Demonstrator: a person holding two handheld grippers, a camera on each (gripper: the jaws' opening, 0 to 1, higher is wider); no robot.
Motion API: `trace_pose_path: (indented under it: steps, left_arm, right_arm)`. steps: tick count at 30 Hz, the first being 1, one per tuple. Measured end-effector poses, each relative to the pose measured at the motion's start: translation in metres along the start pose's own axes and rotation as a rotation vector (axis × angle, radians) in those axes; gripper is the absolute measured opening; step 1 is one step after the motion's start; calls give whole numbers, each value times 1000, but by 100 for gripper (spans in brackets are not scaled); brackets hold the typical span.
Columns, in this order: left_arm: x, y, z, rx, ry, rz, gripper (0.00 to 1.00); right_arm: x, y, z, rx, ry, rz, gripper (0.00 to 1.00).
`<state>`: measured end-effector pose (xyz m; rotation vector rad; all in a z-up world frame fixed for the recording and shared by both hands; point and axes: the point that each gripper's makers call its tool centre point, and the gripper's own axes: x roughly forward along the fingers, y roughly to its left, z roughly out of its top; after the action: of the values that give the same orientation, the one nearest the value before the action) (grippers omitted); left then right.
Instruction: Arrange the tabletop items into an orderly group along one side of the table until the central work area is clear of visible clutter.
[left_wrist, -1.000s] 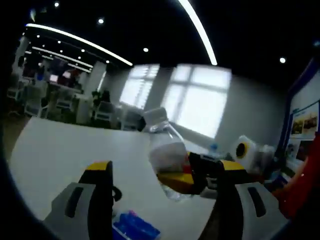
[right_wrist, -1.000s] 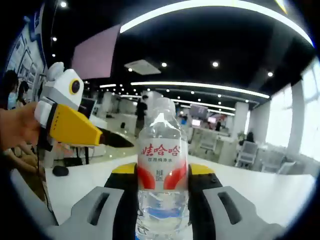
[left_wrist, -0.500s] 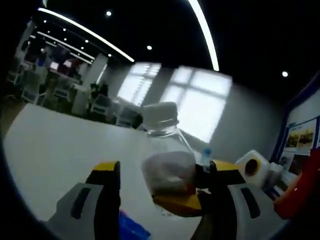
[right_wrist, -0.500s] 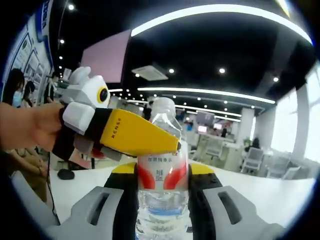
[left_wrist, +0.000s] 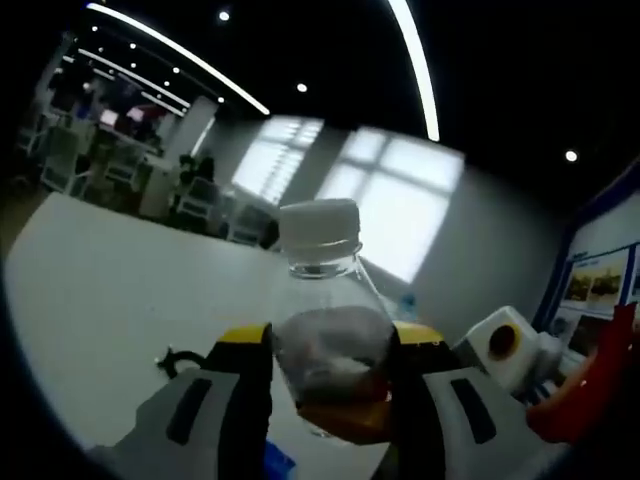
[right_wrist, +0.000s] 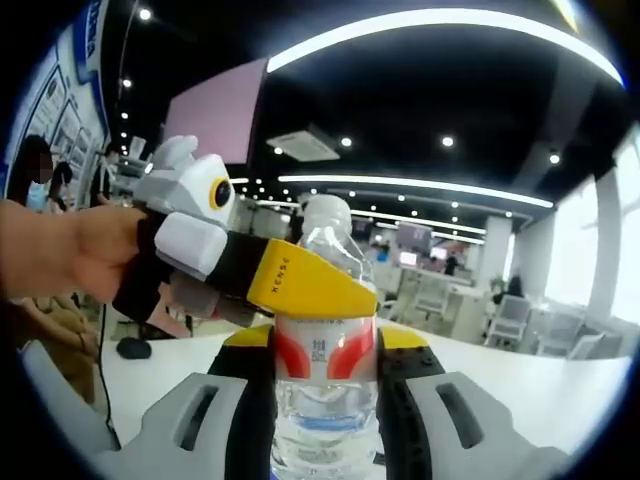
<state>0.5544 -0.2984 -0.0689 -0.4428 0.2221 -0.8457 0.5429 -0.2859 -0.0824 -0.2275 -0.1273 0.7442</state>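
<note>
Our right tongs (right_wrist: 325, 385) clamp the water bottle (right_wrist: 326, 340) upright above the white desk (right_wrist: 520, 375). Our left tongs (left_wrist: 330, 375) close around its upper body too.

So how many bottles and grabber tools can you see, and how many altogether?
Clear plastic water bottle with white cap: 1
Yellow and grey handheld grippers: 2 (left gripper, right gripper)
Total: 3

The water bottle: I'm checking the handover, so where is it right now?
The water bottle stands upright between the right claw's jaws, with the left claw closing around it from the other side.
</note>
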Motion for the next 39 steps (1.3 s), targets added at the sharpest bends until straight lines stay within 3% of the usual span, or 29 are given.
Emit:
trace_pose_path:
  steps: [6, 15, 22, 24, 28, 32, 39]
  left_arm:
    - [-1, 2, -2, -11, 15, -11, 40]
    - [-3, 3, -4, 48, 42, 5, 38]
    - [-10, 3, 0, 76, 55, -29, 37]
    - [-13, 2, 2, 99, 60, -49, 37]
    - [-22, 4, 5, 113, 80, -71, 36]
    - [-33, 4, 5, 150, 97, -112, 36]
    - [-56, 8, 13, 172, 87, -176, 37]
  right_arm:
    - [1, 2, -1, -5, 3, 4, 36]
    - [4, 5, -6, 14, 33, 9, 38]
    - [6, 14, -3, 21, 70, 65, 40]
    - [7, 23, -3, 56, 97, 126, 41]
    - [6, 27, 1, 49, 102, 173, 41]
    - [4, 40, 4, 106, 132, 311, 41]
    - [-2, 51, 3, 338, 197, 553, 38]
